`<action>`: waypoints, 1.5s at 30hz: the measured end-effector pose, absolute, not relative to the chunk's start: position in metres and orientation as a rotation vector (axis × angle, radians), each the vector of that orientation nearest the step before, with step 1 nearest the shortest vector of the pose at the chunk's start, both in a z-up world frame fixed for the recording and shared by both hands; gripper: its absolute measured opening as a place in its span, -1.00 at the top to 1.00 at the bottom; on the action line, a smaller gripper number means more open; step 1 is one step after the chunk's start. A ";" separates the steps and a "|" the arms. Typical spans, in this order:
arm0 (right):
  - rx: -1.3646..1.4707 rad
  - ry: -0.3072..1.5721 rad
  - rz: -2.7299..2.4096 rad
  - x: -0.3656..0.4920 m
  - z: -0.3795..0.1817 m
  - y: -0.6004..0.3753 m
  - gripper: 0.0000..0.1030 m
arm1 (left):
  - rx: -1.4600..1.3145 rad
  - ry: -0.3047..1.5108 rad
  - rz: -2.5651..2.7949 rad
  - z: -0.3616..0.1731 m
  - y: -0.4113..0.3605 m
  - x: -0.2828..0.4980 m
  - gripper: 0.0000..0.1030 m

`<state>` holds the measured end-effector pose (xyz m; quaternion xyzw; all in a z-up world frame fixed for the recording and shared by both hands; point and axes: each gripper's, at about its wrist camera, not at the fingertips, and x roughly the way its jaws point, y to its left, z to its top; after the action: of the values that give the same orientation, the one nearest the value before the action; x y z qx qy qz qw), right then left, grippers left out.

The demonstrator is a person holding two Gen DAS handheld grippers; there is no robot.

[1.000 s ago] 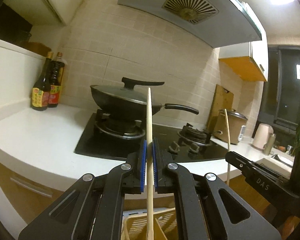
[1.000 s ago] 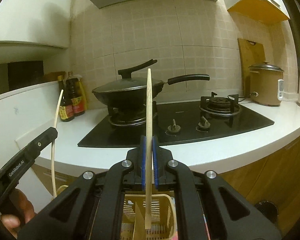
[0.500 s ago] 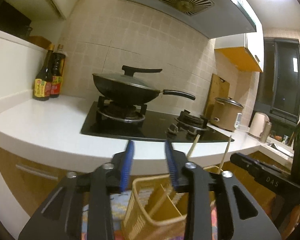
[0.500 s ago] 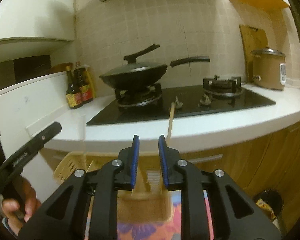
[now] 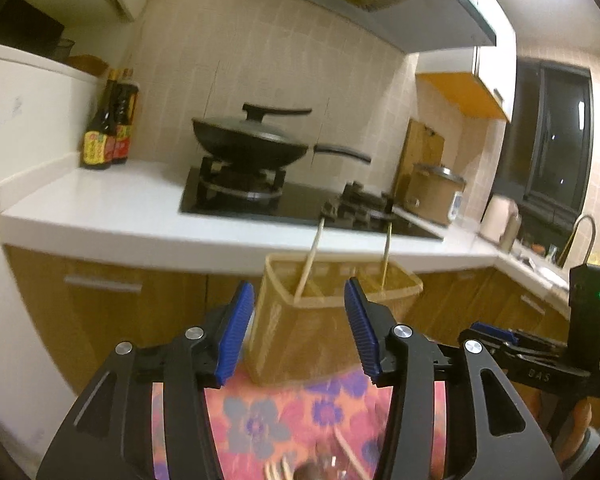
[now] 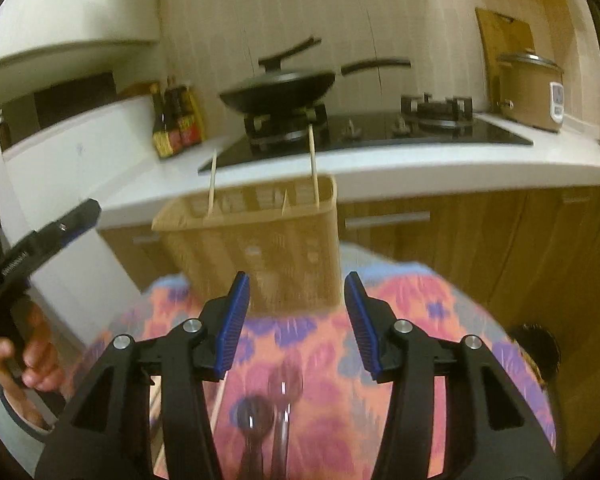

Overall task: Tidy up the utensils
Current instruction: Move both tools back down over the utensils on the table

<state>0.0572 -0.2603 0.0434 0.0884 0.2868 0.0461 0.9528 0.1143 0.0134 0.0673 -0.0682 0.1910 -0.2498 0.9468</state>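
Kitchen: white counter (image 5: 100,196) with a gas hob, lidded wok (image 5: 248,140) and sauce bottles (image 5: 108,136) well beyond both claws; working surface is a floral cloth (image 6: 400,300) under them.

Left gripper (image 5: 300,328): jaws have just been opening, now about half apart, nothing between the pads. Right gripper (image 6: 296,324): same, jaws have just been opening, about half apart, empty.

Utensil basket (image 5: 300,340) stands on the cloth straight ahead of both claws, beyond the fingertips, not touching. 2 chopsticks (image 5: 310,256) stand in it, 1 per end compartment, leaning on the rim. My read: dividers keep them upright and sorted.

Still loose on the cloth: 2 spoons (image 6: 260,412) below and between the right fingers, plus chopsticks (image 5: 350,456), blurred, low under the left claw. Likely next pickups.

Clearance: open cloth between claws and basket. Left claw (image 6: 44,236) sits well off to the right claw's left, so no clash. Cloth edge falls away right of the right claw.
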 end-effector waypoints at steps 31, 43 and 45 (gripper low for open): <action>0.140 0.996 0.150 0.036 -0.063 -0.235 0.66 | 0.194 0.951 -0.489 -0.063 0.010 0.070 0.41; 0.123 1.025 0.162 0.039 -0.064 -0.229 0.66 | 0.305 0.957 -0.427 -0.063 -0.005 0.064 0.52; 0.127 1.038 0.159 0.042 -0.064 -0.230 0.66 | 0.316 0.951 -0.415 -0.062 -0.005 0.065 0.70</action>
<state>0.0418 -0.2296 -0.0642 0.0606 0.4952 0.0760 0.8633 0.0645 -0.0053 -0.0621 0.1505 0.4524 -0.1975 0.8566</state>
